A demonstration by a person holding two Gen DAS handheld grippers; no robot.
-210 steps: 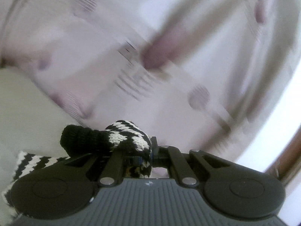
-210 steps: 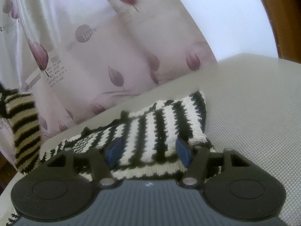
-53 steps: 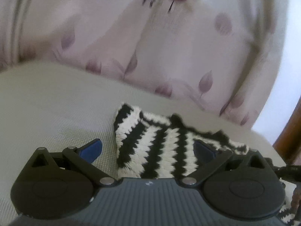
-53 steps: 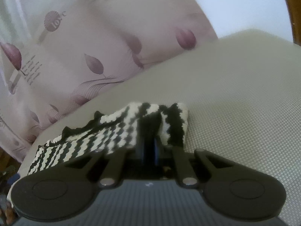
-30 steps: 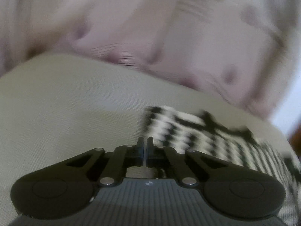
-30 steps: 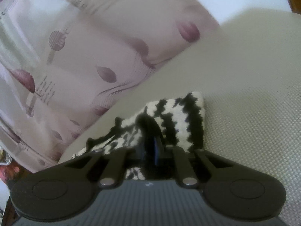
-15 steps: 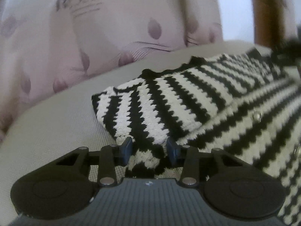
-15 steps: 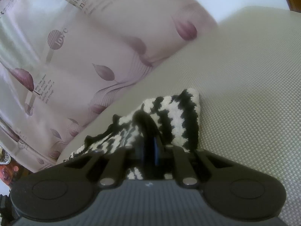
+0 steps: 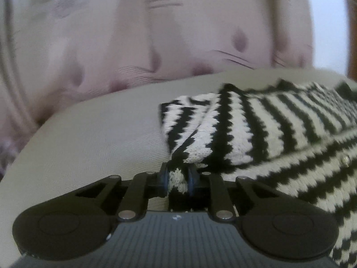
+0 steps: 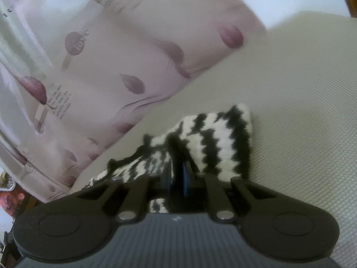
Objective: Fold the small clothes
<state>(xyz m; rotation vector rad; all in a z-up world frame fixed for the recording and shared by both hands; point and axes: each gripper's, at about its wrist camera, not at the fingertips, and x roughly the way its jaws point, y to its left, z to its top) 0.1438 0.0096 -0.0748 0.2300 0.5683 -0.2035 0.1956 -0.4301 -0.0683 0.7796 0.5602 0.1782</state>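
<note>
Blurred, unreadable print on pink leaf-patterned curtain (image 9: 156, 33). Black-and-white zigzag knit garment (image 9: 267, 129) lying lower right on beige worktop (image 9: 89, 138), folded layers, pinched by left tongs (image 9: 178, 177) and right tongs (image 10: 178, 176).

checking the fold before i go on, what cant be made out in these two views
- Left wrist view: the striped knit garment runs off the right edge, so its full shape is unknown.
- Right wrist view: the right gripper body hides the garment's near part.
- Both views: curtain lettering is too blurred to read.
</note>
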